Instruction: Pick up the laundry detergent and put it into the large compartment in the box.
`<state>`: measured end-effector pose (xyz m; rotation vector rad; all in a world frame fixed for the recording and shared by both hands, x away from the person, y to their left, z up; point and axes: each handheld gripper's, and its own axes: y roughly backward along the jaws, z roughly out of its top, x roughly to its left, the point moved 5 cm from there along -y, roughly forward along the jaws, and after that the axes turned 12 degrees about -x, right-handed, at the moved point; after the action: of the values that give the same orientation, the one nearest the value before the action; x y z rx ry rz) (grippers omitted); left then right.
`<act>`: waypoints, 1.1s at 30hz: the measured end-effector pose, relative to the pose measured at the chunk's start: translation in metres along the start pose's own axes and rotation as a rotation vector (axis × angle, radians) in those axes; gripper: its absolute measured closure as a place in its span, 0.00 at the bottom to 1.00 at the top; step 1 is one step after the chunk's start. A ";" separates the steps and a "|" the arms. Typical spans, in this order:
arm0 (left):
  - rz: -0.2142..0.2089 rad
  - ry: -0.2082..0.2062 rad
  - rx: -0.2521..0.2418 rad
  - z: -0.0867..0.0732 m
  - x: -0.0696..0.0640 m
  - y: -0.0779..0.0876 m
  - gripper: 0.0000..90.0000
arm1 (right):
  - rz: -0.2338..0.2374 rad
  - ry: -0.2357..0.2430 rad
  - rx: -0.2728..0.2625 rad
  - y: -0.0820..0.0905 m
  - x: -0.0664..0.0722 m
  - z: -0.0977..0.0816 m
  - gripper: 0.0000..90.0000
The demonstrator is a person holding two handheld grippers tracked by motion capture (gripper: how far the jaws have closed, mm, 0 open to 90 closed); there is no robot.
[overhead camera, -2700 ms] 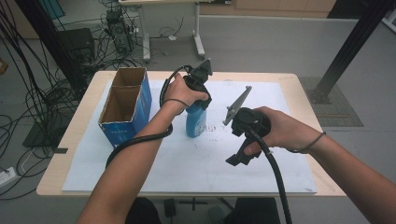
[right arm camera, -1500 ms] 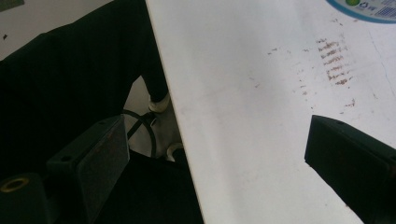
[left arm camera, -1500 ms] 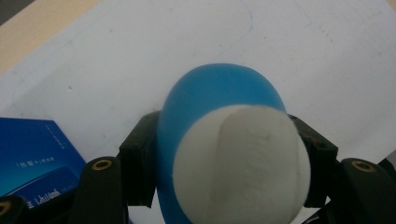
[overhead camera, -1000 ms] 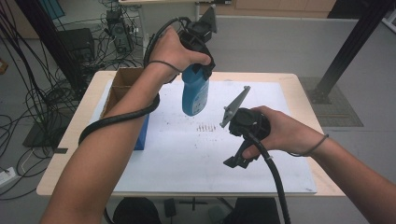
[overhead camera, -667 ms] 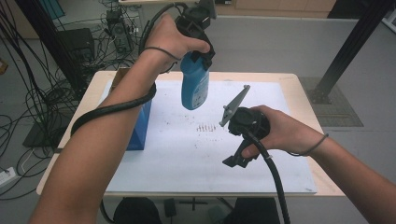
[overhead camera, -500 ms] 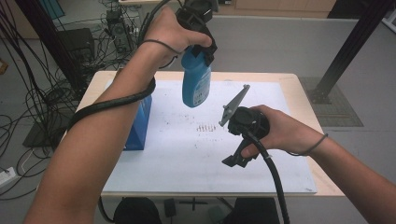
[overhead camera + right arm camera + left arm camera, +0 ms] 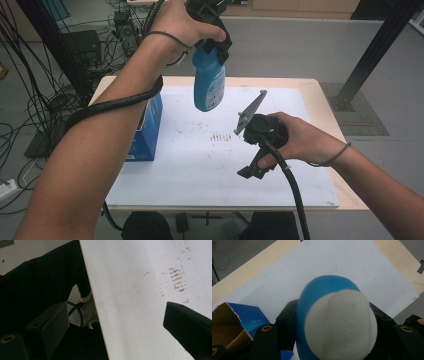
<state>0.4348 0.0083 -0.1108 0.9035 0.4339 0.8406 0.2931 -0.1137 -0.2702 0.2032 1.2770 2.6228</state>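
Bottle, blue, hangs clamped between the jaws of the left gripper, well above the table. Compared with half a second ago it sits slightly higher and a touch farther forward; 2.7 s ago it stood on the white sheet just beside the box, so it has left the surface entirely since then.

Left gripper view: bottle's blue body and pale rounded end sit squarely between the two black fingers, both pressed against its sides. Beyond the fingertips lie the white sheet and the wooden table edge; the open cardboard-lined blue box lies off to the left finger's side.

Right gripper rests low over the sheet near the table's near edge, its grey plate tilted up toward the bottle. Position matches the earlier frames almost exactly. Right gripper view: its jaws stand wide apart with nothing between them; one finger hangs past the sheet's edge over dark clothing, the other over the sheet. Brown smudges mark the sheet just ahead of that finger.
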 end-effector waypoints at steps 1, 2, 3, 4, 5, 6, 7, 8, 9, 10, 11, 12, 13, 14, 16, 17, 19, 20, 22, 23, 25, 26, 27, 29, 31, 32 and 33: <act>0.002 0.003 -0.001 -0.001 0.001 0.001 0.42 | 0.000 -0.001 0.001 0.000 0.000 0.000 0.07; 0.005 0.009 -0.003 -0.002 0.003 0.002 0.42 | 0.000 -0.002 0.001 0.000 0.001 0.000 0.07; 0.008 0.015 -0.004 -0.003 0.005 0.003 0.42 | 0.000 0.001 0.000 0.000 0.000 0.001 0.07; 0.010 0.021 -0.005 -0.004 0.007 0.003 0.42 | 0.002 0.001 -0.001 0.000 0.000 0.001 0.07; 0.012 0.023 0.000 -0.005 0.011 0.005 0.42 | 0.003 0.002 -0.002 -0.001 0.000 0.001 0.07; 0.017 0.032 0.002 -0.006 0.014 0.006 0.42 | 0.005 0.003 0.001 -0.001 0.000 0.001 0.07; 0.019 0.042 -0.001 -0.007 0.016 0.006 0.42 | 0.006 0.004 0.001 -0.002 0.000 0.002 0.07; 0.022 0.050 -0.001 -0.008 0.019 0.007 0.42 | 0.007 0.004 0.001 -0.002 0.000 0.002 0.07; 0.026 0.058 0.000 -0.010 0.023 0.008 0.42 | 0.007 0.004 0.001 -0.002 0.000 0.002 0.07; 0.031 0.068 0.002 -0.012 0.026 0.009 0.42 | 0.007 0.004 0.000 -0.003 0.000 0.002 0.07; 0.036 0.076 0.003 -0.013 0.030 0.010 0.42 | 0.009 0.005 0.001 -0.003 0.000 0.002 0.07; 0.037 0.081 0.004 -0.015 0.033 0.011 0.42 | 0.011 0.007 0.002 -0.003 0.000 0.003 0.07; 0.046 0.095 0.004 -0.017 0.038 0.012 0.42 | 0.010 0.007 0.001 -0.003 0.001 0.003 0.07; 0.051 0.106 0.005 -0.019 0.042 0.013 0.42 | 0.012 0.005 0.003 -0.003 0.001 0.003 0.07; 0.069 0.126 -0.001 -0.022 0.051 0.015 0.42 | 0.014 0.003 0.004 -0.004 0.001 0.004 0.07; 0.078 0.134 -0.002 -0.024 0.055 0.016 0.42 | 0.014 0.005 0.002 -0.004 0.001 0.004 0.07; 0.098 0.150 0.001 -0.029 0.062 0.018 0.42 | 0.014 0.008 0.004 -0.005 0.001 0.005 0.07; 0.105 0.156 -0.001 -0.030 0.064 0.019 0.42 | 0.016 0.012 0.004 -0.005 0.001 0.006 0.07; 0.123 0.166 0.001 -0.035 0.073 0.024 0.42 | 0.018 0.014 0.004 -0.006 0.001 0.008 0.07; 0.131 0.176 -0.005 -0.036 0.076 0.026 0.42 | 0.018 0.009 0.006 -0.006 0.002 0.009 0.07; 0.150 0.188 -0.007 -0.040 0.083 0.030 0.42 | 0.018 0.014 0.005 -0.006 0.002 0.011 0.07; 0.161 0.194 -0.008 -0.043 0.087 0.032 0.42 | 0.019 0.018 0.003 -0.006 0.002 0.011 0.07; 0.167 0.202 -0.007 -0.045 0.091 0.034 0.42 | 0.021 0.017 0.001 -0.006 0.003 0.012 0.07; 0.176 0.218 -0.007 -0.050 0.098 0.037 0.42 | 0.020 0.016 -0.003 -0.006 0.003 0.014 0.07; 0.181 0.247 -0.006 -0.056 0.105 0.038 0.42 | 0.019 0.020 -0.001 -0.006 0.003 0.015 0.07; 0.183 0.253 -0.007 -0.058 0.108 0.039 0.42 | 0.019 0.021 0.000 -0.006 0.003 0.015 0.07; 0.185 0.260 -0.005 -0.060 0.111 0.040 0.42 | 0.019 0.024 -0.001 -0.007 0.003 0.015 0.07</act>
<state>0.4455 0.1401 -0.1111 0.8405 0.5795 1.1352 0.2941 -0.0975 -0.2660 0.1858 1.2881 2.6492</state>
